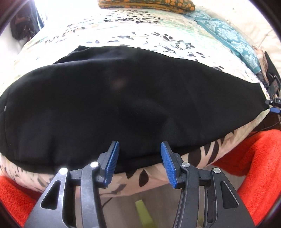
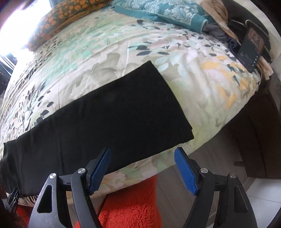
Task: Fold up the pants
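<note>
Black pants (image 1: 123,98) lie flat along the near edge of a bed with a floral cover (image 1: 140,35), legs stacked one on the other. My left gripper (image 1: 140,146) is open and empty, its blue fingertips over the pants' near edge. In the right wrist view the pants (image 2: 108,119) run from lower left to their leg ends at centre right. My right gripper (image 2: 142,151) is open and empty, just off the near edge close to the leg ends. The right gripper's tip also shows in the left wrist view (image 1: 274,105).
An orange-patterned pillow (image 2: 66,15) and a teal patterned cloth (image 2: 166,12) lie at the far side of the bed. Dark clothes with a tag (image 2: 249,47) sit at the far right. A red fuzzy rug (image 2: 133,205) lies on the floor below. A dark wooden cabinet (image 2: 260,131) stands at right.
</note>
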Motion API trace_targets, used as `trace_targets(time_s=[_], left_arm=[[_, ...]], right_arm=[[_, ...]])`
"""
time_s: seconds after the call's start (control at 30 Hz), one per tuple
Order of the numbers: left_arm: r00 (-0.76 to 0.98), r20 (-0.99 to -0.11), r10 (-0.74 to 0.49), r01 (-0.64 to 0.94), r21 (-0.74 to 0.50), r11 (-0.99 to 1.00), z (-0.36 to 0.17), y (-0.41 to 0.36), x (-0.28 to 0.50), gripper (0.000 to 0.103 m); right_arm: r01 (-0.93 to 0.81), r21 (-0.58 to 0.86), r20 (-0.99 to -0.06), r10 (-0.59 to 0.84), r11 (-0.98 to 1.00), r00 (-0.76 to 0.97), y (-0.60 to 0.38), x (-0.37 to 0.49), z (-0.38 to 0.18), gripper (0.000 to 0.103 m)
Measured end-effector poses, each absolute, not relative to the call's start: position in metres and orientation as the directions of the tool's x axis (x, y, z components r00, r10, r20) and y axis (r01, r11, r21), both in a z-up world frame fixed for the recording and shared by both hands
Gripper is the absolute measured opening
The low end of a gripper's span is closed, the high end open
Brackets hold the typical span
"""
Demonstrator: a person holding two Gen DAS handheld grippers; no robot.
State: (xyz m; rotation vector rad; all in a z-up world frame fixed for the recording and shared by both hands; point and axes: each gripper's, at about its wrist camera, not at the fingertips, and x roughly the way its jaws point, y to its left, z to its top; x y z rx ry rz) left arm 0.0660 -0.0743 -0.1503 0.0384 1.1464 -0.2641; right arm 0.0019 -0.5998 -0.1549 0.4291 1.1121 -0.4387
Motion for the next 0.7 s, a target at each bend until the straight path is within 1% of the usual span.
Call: trace_targets(time_s=[0.1,0.17,0.3,0.4,0.5,0.53,0.67,0.7], left_arm=[[0.432,-0.877,-0.209,0.168,-0.150,0.974,-0.135,-0.054,0.064,0.053],[0.477,-0.858,-0.190,0.108,-0.156,0.982,-0.127,-0.037,0.070,0.056],[0.515,-0.848,-0.126,0.008,-0.142,0.990,-0.127,-0.003,0.086,0.057],[0.468,-0.879,-0.091,-0.006,-0.106,0.994,-0.142,0.010,0.089,0.057],[0.452,-0.888,-0.080,0.034,-0.073,0.997,-0.148,0.009,0.081,0.057],[0.458,-0.885,-0.088,0.038,-0.080,0.996,-0.144,0.010,0.078,0.057],[0.496,-0.854,-0.157,-0.007,-0.184,0.983,-0.124,0.040,0.075,0.057],[0.503,-0.846,-0.175,-0.025,-0.216,0.976,-0.121,0.053,0.075,0.060]], right_arm=[[0.516,0.104,-0.872,-0.172,0.850,0.459,-0.578,-0.008,-0.126,0.075],[0.487,0.137,-0.844,-0.155,0.863,0.514,-0.557,-0.007,-0.107,0.075],[0.378,0.259,-0.795,-0.026,0.889,0.606,-0.483,0.016,-0.091,0.077],[0.227,0.342,-0.761,0.127,0.912,0.636,-0.409,0.039,-0.101,0.077],[0.102,0.331,-0.763,0.202,0.938,0.614,-0.343,0.059,-0.123,0.077],[0.070,0.325,-0.768,0.220,0.943,0.601,-0.327,0.062,-0.131,0.077],[0.008,0.238,-0.794,0.189,0.971,0.578,-0.299,0.060,-0.155,0.077],[0.000,0.218,-0.798,0.178,0.976,0.576,-0.299,0.057,-0.158,0.077]])
